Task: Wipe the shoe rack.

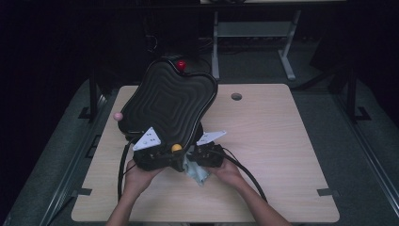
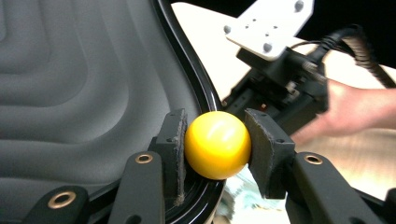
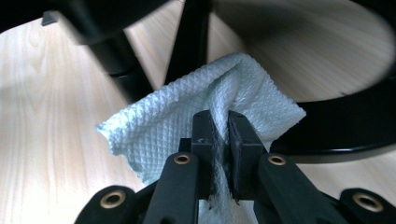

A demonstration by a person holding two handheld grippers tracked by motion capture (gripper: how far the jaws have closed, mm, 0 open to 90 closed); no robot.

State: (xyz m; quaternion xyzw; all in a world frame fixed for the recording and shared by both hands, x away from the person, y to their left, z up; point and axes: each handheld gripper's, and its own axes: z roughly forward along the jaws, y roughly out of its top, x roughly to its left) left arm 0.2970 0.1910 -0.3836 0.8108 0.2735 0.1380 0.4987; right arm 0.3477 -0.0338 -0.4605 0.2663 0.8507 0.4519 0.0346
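Gripping a yellow ball (image 2: 217,144), the left gripper (image 2: 215,149) has its fingers (image 2: 173,144) closed on it from both sides, the pads touching the ball's flanks; the ball's lower edge is hidden behind the glossy black rim it sits against. That rim belongs to a black ridged tray (image 1: 164,101), which stands tilted up over the desk (image 1: 277,141) in the high view, with the yellow ball at its near edge, a red ball (image 1: 180,65) at its far top and a pink ball (image 1: 117,116) at its left side. How the tray is propped is hard to make out from above, since its base lies behind it and behind the two grippers.

The right gripper (image 3: 223,135) has its fingers (image 3: 243,140) pinched narrow on a fold of pale blue waffle-textured cloth (image 3: 163,126). The cloth's lower part is cut off by the fingers and the bottom edge of the right gripper view. Dark legs and a curved black base rise blurred behind it.
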